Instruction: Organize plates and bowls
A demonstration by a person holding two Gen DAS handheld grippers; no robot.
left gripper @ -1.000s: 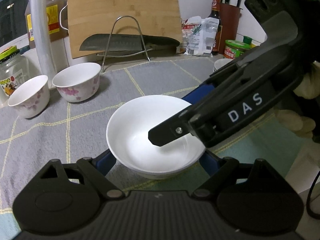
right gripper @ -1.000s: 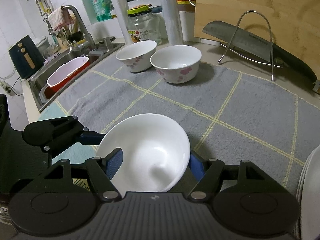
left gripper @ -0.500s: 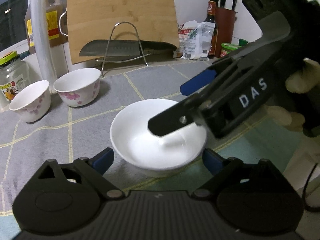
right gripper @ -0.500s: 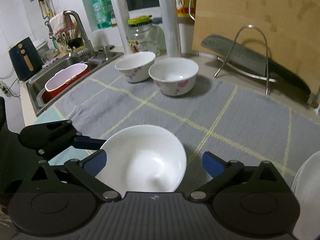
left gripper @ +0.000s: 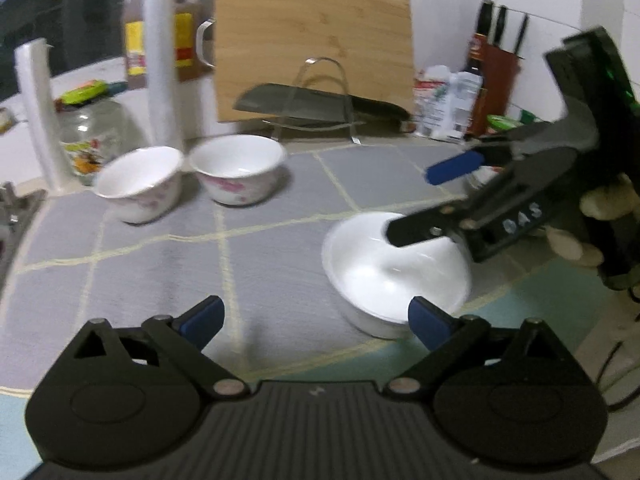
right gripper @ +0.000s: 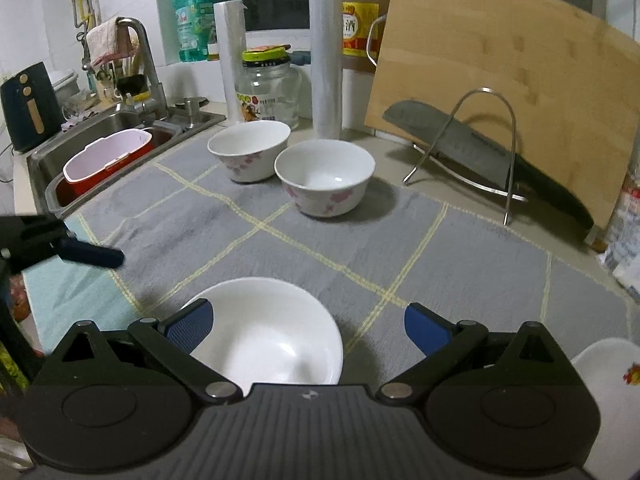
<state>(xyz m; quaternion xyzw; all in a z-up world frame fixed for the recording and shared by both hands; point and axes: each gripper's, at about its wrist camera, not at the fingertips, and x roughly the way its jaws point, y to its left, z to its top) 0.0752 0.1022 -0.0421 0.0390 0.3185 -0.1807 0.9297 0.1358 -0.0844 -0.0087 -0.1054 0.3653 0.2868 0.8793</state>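
Note:
A plain white bowl (left gripper: 384, 276) (right gripper: 272, 332) rests on the grey checked mat (right gripper: 360, 240) near its front edge. My left gripper (left gripper: 316, 320) is open and its jaws have just been opening. Only mat lies between them, and the bowl is just off its right finger. My right gripper (right gripper: 308, 326) (left gripper: 412, 204) is open above the bowl. Its left pad hovers over the rim without pressing. Two floral bowls (right gripper: 250, 150) (right gripper: 326, 176) stand side by side at the back of the mat and show again in the left wrist view (left gripper: 140, 184) (left gripper: 238, 174). One left finger (right gripper: 92, 256) shows at the left.
A bamboo cutting board (right gripper: 500, 80) leans on the back wall behind a cleaver on a wire stand (right gripper: 480, 140). A sink (right gripper: 48, 160) with a red and white tub (right gripper: 108, 160) lies at the left. A glass jar (right gripper: 268, 88), film rolls and bottles line the back. White plates (right gripper: 608, 372) sit at the right.
Both grippers opened off the white bowl. The left gripper drew away to the left, so the bowl now sits to its right. The right gripper stays over the bowl.

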